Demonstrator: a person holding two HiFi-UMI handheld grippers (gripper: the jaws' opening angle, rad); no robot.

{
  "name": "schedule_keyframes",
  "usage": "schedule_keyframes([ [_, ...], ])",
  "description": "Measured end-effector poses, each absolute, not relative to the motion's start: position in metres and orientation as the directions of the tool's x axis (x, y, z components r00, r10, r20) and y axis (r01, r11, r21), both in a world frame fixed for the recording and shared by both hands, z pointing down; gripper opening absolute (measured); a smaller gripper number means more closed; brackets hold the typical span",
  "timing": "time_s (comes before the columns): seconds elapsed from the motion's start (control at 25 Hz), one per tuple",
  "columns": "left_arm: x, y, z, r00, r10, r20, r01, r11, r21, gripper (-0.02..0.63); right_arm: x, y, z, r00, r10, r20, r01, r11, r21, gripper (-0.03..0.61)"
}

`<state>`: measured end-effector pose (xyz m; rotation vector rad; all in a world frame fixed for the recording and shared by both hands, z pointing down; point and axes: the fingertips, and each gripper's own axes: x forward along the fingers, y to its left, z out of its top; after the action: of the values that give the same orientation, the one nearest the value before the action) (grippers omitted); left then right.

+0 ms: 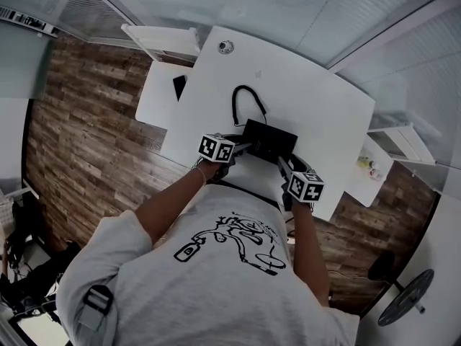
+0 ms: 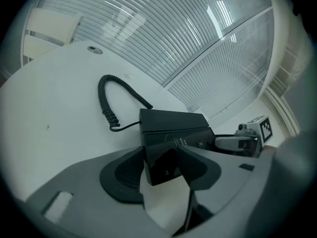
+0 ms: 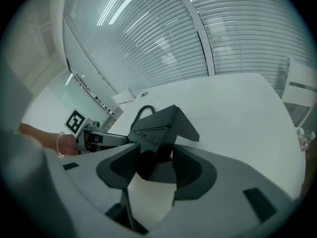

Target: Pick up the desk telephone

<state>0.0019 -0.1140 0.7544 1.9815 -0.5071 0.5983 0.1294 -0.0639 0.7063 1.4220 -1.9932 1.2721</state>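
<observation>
A: Biggest first. The white desk (image 1: 302,99) fills the middle of the head view. The black desk telephone (image 1: 269,140) sits at frame centre, close to the desk edge nearest us.

B: We agree. In the left gripper view one end of the body lies low in the middle of the frame. The right gripper view shows the opposite end in the same spot.

A: Now the tools. We read the left gripper (image 2: 163,162) as spread wide yet clamped on that end, with both pads against its sides.

B: The right gripper (image 3: 153,160) matches it, jaws wide and pads pressed on the other end. So we have it from both sides.

A: How will it handle? We judge it a stiff plastic shell of moderate weight. Its smooth, glossy faces could slide in the pads.

B: Then we'd take hold low on the side walls, not the sloped top, and raise both ends level together.

A: Smallest last. The coiled cord (image 1: 233,107) curls away just above the telephone in the head view. We expect it to trail and tug lightly.
</observation>
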Motion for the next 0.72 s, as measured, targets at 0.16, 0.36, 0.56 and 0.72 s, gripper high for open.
schedule_keyframes([
  [0.16, -0.001, -0.12, 0.74, 0.789, -0.12, 0.602, -0.584, -0.45, 0.676, 0.204, 0.129, -0.069, 0.691, -0.414, -0.569, 0.71, -0.89, 0.088, -0.448, 0.196],
  [0.36, -0.006, -0.125, 0.714, 0.783, -0.146, 0.605, -0.595, -0.46, 0.659, 0.204, 0.126, -0.075, 0.665, -0.417, -0.603, 0.68, -0.889, 0.114, -0.443, 0.196],
  [0.56, -0.007, -0.132, 0.684, 0.777, -0.182, 0.603, -0.606, -0.478, 0.636, 0.204, 0.125, -0.081, 0.64, -0.427, -0.632, 0.647, -0.882, 0.133, -0.452, 0.196],
  [0.72, -0.01, -0.138, 0.664, 0.773, -0.201, 0.601, -0.612, -0.483, 0.626, 0.204, 0.122, -0.087, 0.62, -0.433, -0.648, 0.627, -0.879, 0.147, -0.454, 0.196],
])
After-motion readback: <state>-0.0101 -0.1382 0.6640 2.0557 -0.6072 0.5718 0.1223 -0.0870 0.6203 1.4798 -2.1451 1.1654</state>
